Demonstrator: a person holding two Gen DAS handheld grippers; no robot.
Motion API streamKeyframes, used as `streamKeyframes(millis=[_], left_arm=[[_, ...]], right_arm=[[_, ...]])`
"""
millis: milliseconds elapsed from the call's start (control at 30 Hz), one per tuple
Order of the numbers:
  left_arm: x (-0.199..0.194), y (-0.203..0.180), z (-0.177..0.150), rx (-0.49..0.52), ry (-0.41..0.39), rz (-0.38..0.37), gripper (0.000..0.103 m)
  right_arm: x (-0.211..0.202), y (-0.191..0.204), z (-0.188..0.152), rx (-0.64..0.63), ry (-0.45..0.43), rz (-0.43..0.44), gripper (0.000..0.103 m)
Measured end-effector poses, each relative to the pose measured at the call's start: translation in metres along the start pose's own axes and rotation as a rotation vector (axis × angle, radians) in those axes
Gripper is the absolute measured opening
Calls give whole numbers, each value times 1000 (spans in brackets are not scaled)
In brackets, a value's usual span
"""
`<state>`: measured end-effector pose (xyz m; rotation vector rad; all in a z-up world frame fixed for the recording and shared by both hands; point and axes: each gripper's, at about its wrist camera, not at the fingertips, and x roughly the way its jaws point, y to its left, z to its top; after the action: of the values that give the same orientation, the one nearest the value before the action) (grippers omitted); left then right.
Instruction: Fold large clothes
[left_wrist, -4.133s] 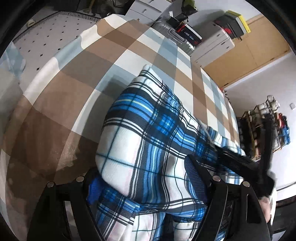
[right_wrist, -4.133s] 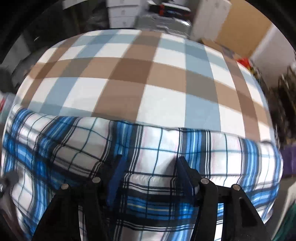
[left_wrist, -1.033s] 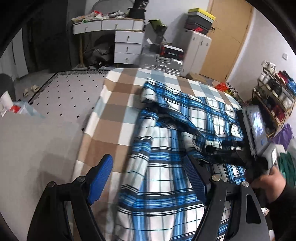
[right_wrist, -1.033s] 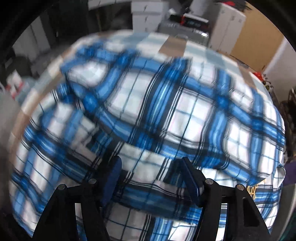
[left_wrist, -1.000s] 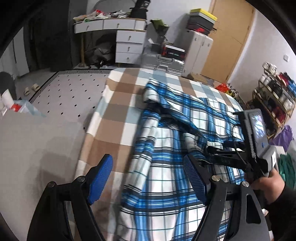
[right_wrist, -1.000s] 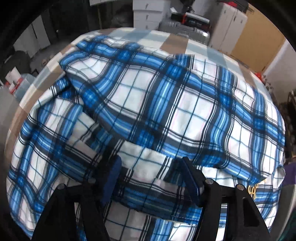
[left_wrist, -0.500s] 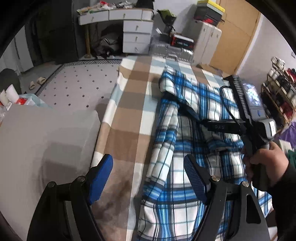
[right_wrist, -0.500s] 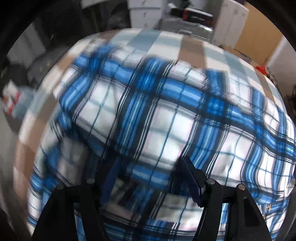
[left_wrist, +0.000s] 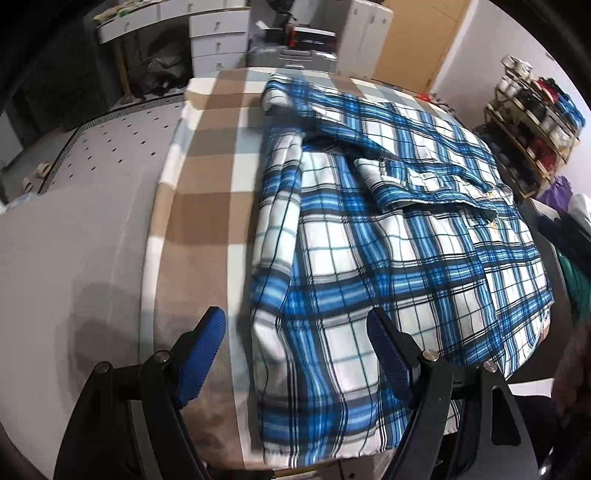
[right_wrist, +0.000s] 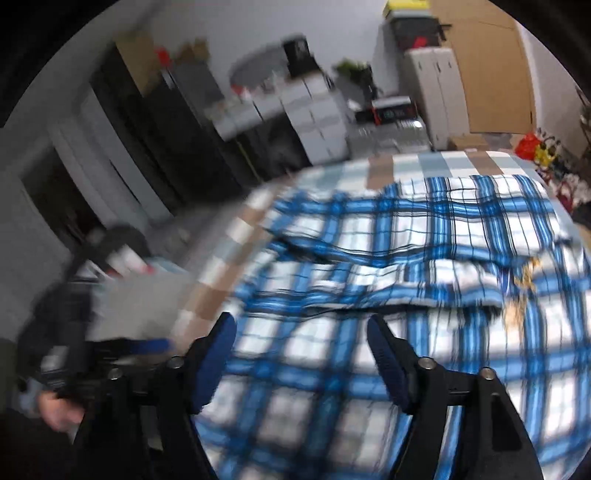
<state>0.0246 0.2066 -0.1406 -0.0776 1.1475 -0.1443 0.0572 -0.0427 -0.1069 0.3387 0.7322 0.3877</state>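
Note:
A large blue, white and black plaid shirt (left_wrist: 388, 229) lies spread on the bed, its top part folded over and a sleeve bunched along its left side. My left gripper (left_wrist: 295, 332) is open and empty, held above the shirt's near left corner. My right gripper (right_wrist: 301, 332) is open and empty above the shirt (right_wrist: 424, 295); that view is blurred. The left gripper and the hand holding it show at the lower left of the right wrist view (right_wrist: 118, 350).
The bed has a brown, white and pale blue checked cover (left_wrist: 207, 177). A grey dotted rug (left_wrist: 103, 147) lies left of it. White drawers (left_wrist: 218, 37) and a silver suitcase (left_wrist: 295, 55) stand beyond the bed; a shoe rack (left_wrist: 532, 110) stands at the right.
Both grippers have let go of the shirt and pulled back toward its near end. The right gripper swung left and up, so the room shows; the shirt lies still.

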Motion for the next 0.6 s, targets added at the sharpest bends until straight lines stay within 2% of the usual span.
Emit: streamKeyframes(millis=[67,133,200,333,400,533,600], left_arm=[[-2,-1,-11,5,22,7,75],[-3,3,-24,-11,50,-35,75],[-1,8,-39,-33,87,-73,75],[8,9,-60,-16,171,-53,75],[14,6,-66,1,197,-65,75],[20,1,-69,31,192,-10,74],[21,-2,-68,51,186,29,67]], right_arm=[[-24,3,-13,-5,-61,39,82],[-45,6,-28,-38,-122,80,92],[-59,11,-41,-84,-133,121,93],[-83,0,-59,-54,-165,198,95],[-81,-3,-57,-36,-142,209,96],[-83,2,-58,-29,-151,238,96],[-81,6,-60,-40,-140,248,96]])
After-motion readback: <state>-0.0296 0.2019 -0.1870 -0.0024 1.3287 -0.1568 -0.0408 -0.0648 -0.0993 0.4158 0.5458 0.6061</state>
